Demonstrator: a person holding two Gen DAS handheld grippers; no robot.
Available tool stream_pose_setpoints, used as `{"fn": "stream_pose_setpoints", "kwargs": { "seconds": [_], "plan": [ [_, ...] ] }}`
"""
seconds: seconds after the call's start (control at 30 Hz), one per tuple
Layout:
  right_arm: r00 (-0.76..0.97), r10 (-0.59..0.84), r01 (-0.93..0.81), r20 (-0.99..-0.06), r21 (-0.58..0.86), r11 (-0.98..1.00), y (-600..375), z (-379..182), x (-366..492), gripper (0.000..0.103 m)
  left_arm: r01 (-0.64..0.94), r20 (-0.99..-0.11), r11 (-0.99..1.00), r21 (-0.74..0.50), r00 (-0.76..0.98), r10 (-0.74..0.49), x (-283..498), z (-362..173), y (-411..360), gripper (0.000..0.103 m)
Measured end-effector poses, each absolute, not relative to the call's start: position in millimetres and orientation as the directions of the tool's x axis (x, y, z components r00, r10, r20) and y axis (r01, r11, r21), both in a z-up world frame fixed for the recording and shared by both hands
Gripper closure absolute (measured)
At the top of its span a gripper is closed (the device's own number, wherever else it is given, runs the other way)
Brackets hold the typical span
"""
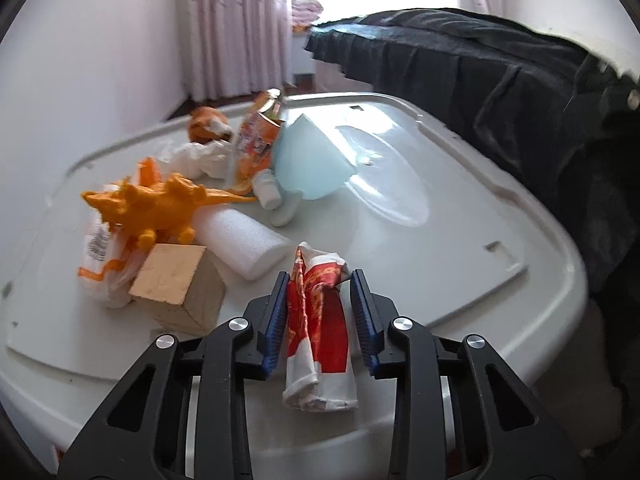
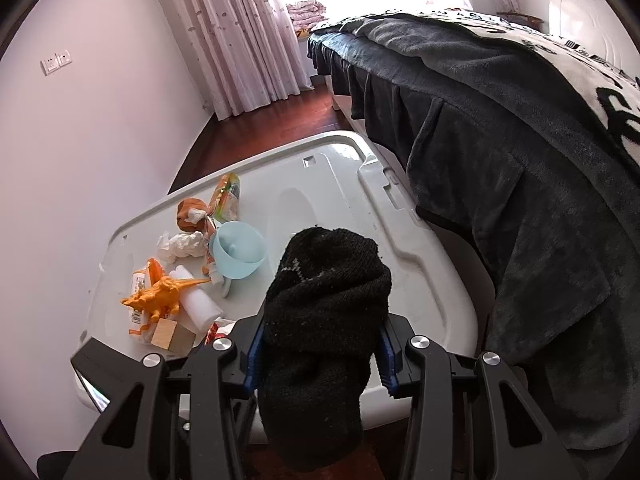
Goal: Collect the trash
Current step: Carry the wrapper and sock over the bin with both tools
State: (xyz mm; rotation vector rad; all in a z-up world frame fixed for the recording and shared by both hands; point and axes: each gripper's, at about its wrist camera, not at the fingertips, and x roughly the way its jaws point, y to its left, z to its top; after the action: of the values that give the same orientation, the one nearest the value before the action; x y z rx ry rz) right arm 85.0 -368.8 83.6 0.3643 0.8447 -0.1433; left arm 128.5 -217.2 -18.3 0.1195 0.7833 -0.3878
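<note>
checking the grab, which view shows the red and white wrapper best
The left wrist view: the red and white wrapper lies full length between the left gripper pads. The right wrist view shows only a red scrap behind that gripper's frame.

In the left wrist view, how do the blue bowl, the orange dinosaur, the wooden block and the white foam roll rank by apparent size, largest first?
1. orange dinosaur, widest with its tail.
2. blue bowl.
3 and 4. wooden block and white foam roll look alike, so they stay unranked; both lie nearer the camera, so true sizes are unsure.
</note>
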Motion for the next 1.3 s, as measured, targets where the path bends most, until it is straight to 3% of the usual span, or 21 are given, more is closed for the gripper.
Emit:
{"fn": "stream_pose_setpoints", "kwargs": {
  "seconds": [0.27,0.67,1.07,1.3],
  "plan": [
    [0.644,0.019,0.280,-0.765,0.258,0.924,-372.0,79.5,92.9,0.059,0.404,-0.689,0.913,-0.060,0.644,-0.331,112.4,16.3,-188.6,0.073],
    [0.623,0.041,0.203,-0.781,0.213,0.956,-329.3,68.8,100.7,0.059,0.303,-0.711,0.953,0.010,0.672,-0.206,68.6,62.4,-122.4,0.072],
    [0.686,0.110,0.004,-0.719,0.155,0.988,-246.7,76.2,40.5,0.059,0.206,-0.751,0.979,0.008,0.648,-0.130,27.5,46.4,-52.5,0.071],
    [0.607,0.147,-0.035,-0.781,0.158,0.987,-203.3,33.5,-19.6,0.059,0.184,-0.814,0.982,-0.041,0.563,-0.139,-3.9,12.6,-30.8,0.071]
  ]
}}
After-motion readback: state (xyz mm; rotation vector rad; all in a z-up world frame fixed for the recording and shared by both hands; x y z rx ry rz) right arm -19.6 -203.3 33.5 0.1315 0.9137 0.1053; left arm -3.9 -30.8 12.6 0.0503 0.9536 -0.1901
